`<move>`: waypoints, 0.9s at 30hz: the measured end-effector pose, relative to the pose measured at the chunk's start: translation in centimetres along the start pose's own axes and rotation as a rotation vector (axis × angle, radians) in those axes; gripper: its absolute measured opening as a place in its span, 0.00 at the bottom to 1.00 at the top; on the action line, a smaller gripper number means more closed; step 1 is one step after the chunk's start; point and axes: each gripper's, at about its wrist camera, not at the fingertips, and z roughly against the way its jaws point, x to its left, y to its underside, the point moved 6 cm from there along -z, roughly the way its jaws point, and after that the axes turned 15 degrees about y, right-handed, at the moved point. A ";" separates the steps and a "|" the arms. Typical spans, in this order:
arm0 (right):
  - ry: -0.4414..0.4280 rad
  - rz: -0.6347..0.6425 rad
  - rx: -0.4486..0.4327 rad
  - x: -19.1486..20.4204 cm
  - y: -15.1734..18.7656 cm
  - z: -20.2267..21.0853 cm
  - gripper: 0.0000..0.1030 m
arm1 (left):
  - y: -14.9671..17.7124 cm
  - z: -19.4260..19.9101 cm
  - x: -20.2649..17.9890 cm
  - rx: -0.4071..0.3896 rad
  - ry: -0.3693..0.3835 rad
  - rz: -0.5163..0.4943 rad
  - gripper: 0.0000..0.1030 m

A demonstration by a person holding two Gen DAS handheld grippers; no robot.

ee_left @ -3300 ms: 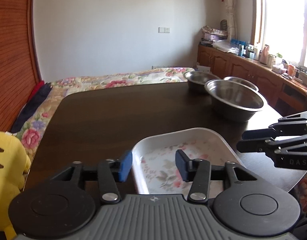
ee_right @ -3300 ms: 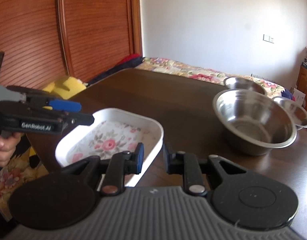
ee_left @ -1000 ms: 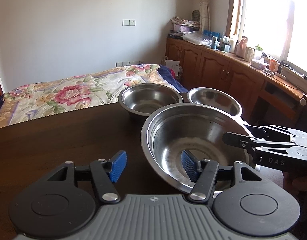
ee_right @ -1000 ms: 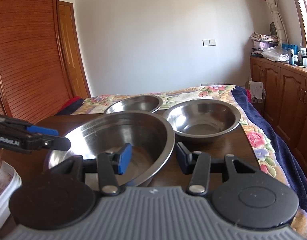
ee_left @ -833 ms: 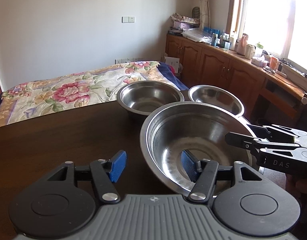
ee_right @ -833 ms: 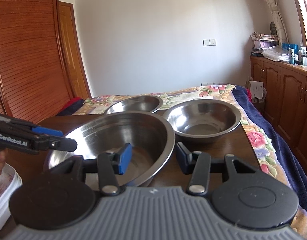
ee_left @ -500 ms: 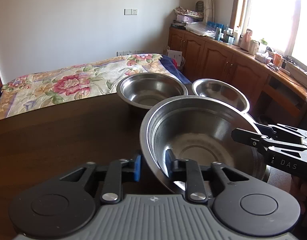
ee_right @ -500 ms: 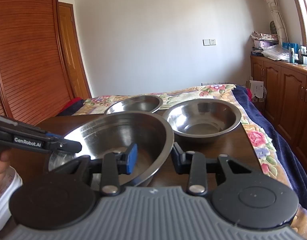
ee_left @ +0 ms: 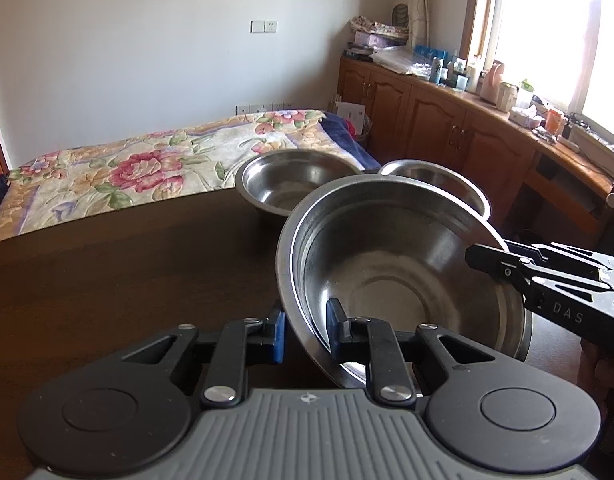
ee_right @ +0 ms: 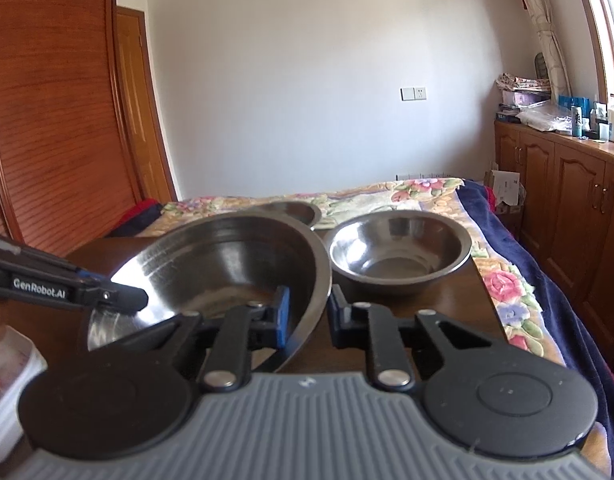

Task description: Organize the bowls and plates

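Left wrist view: large steel bowl [ee_left: 403, 276], near right part of dark table [ee_left: 107, 272], rim clamped on opposite sides by left gripper [ee_left: 305, 330] and right gripper [ee_right: 309, 312]. Two smaller bowls [ee_left: 295, 180] beyond, far right; both arms equally close.

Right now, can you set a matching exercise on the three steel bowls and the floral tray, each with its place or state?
1. large bowl
2. left small bowl
3. right small bowl
4. floral tray

A. only a corner shows, low left, right wrist view
B. rim pinched by left tongs and right tongs
C. standing free, whole in right wrist view
D. mostly hidden behind the large bowl, right wrist view

Pairs: 1-B, 2-D, 3-C, 4-A
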 end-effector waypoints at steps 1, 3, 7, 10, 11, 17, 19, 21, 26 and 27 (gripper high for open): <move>-0.001 -0.003 -0.004 0.0 -0.2 0.3 0.21 | 0.1 0.2 -0.1 -0.002 0.004 0.000 0.21; 0.001 -0.006 -0.016 0.0 -0.5 0.9 0.21 | 0.1 0.9 -0.5 -0.011 0.013 -0.007 0.21; 0.005 -0.007 -0.031 0.3 -0.8 1.8 0.21 | 0.4 2.3 -1.2 -0.028 0.021 -0.018 0.22; 0.005 -0.009 -0.035 0.4 -0.8 2.5 0.21 | 0.6 3.2 -1.5 -0.038 0.030 -0.024 0.22; 0.005 -0.014 -0.034 0.3 -0.8 2.8 0.21 | 0.8 3.5 -1.8 -0.039 0.035 -0.026 0.22; 0.017 -0.024 -0.031 0.0 -0.3 4.1 0.21 | 1.7 5.1 -3.1 -0.050 0.059 -0.045 0.22; 0.018 -0.032 -0.026 -0.2 0.0 4.5 0.21 | 2.1 5.6 -3.5 -0.054 0.067 -0.051 0.22; 0.023 -0.037 -0.019 -0.3 0.3 4.7 0.21 | 2.6 5.9 -3.9 -0.055 0.077 -0.052 0.22; 0.028 -0.055 0.007 -0.7 1.5 5.6 0.21 | 3.8 6.7 -4.6 -0.055 0.099 -0.050 0.22; 0.031 -0.053 0.012 -0.7 1.7 5.8 0.21 | 4.1 6.8 -4.7 -0.054 0.104 -0.048 0.22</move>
